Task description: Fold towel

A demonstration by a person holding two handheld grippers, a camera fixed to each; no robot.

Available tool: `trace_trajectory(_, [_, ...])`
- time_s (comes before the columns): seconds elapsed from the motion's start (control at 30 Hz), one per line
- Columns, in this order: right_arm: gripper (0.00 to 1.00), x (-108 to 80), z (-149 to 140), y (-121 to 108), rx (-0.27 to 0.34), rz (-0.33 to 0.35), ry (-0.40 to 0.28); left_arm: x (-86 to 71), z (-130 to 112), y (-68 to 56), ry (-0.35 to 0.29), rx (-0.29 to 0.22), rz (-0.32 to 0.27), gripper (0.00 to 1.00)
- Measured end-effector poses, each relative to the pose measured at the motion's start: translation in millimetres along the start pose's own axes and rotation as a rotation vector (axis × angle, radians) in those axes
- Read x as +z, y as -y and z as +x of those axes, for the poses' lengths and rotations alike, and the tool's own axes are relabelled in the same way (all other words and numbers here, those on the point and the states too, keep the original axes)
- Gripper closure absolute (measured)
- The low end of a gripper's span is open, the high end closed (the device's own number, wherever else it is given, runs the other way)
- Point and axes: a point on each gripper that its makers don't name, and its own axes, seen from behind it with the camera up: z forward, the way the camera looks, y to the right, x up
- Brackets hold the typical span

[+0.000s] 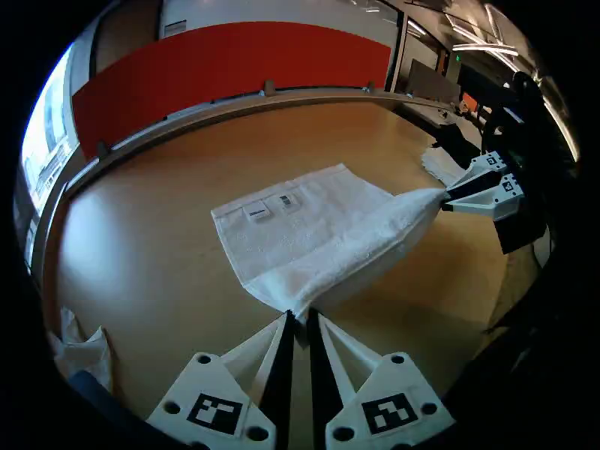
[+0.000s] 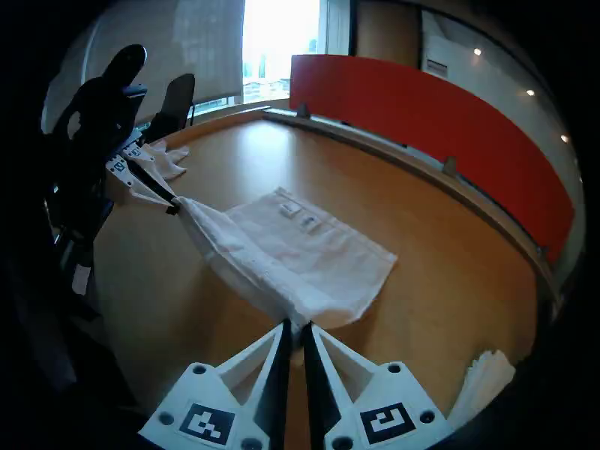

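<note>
A white towel (image 1: 315,225) (image 2: 300,247) with two small labels lies on the wooden table, its near edge lifted and stretched between both grippers. In the left gripper view, my left gripper (image 1: 300,319) is shut on one corner of the towel. Farther off, the right gripper (image 1: 444,199) pinches the other corner. In the right gripper view, my right gripper (image 2: 295,328) is shut on its corner. The left gripper (image 2: 172,204) holds the far corner at the left. The far half of the towel rests flat on the table.
A red partition (image 1: 225,67) (image 2: 442,127) runs along the table's (image 1: 150,255) far edge. More white cloth lies in small heaps (image 1: 82,349) (image 1: 442,163) (image 2: 166,157) (image 2: 487,379) near the table edges. Dark office chairs (image 2: 112,90) stand beyond the table.
</note>
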Motion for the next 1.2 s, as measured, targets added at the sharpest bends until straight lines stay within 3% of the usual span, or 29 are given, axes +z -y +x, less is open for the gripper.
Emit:
trace_trajectory(0.3, [0.89, -15.1, 13, 3, -0.019, -0.005, -0.009, -19.8, 8, -4.7, -0.002, 0.001, -0.001, 0.87])
trace_trajectory(0.73, [0.89, -35.5, 15, 14, 0.002, 0.007, -0.009, -40.9, 7, -16.2, 0.017, -0.018, -0.024, 0.87])
trace_trajectory(1.2, [0.89, -51.4, 15, 21, 0.011, 0.014, 0.001, -52.3, 6, -25.9, 0.024, -0.021, -0.041, 0.87])
